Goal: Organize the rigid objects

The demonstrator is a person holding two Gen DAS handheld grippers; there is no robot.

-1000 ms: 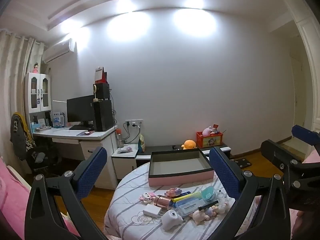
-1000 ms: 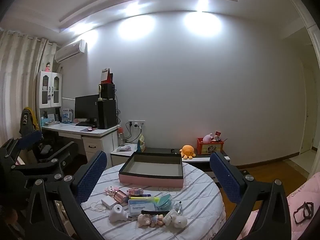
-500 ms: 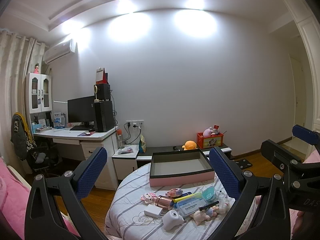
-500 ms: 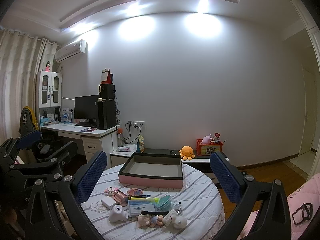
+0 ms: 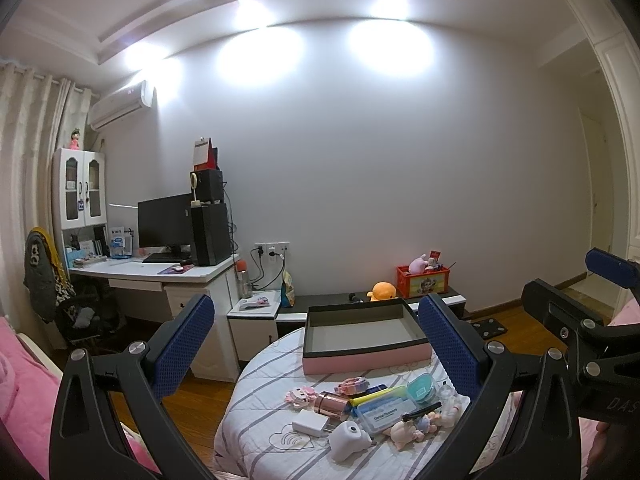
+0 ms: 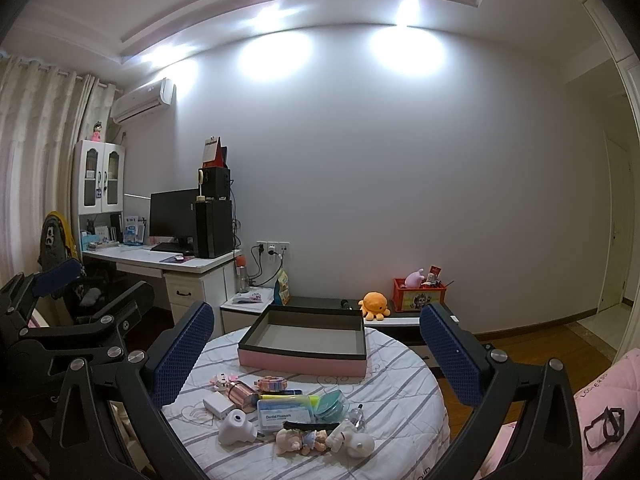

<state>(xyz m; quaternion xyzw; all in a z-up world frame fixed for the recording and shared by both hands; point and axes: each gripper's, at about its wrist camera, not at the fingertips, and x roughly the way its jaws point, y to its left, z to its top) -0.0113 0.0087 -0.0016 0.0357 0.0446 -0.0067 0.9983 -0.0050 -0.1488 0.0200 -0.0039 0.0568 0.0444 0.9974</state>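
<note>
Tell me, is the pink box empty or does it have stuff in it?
Empty. The pink box shows only bare grey floor inside; the items all lie on the table in front.

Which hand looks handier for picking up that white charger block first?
Left, probably. The white charger block lies on the pile's left edge, nearer the left tongs; both tongs are open and empty, well back.

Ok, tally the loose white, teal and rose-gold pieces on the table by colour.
White: 3 (charger block, nozzle-shaped piece, toy figure)
Teal: 1 (round case)
Rose-gold: 1 (cylinder)
Total: 5
</note>
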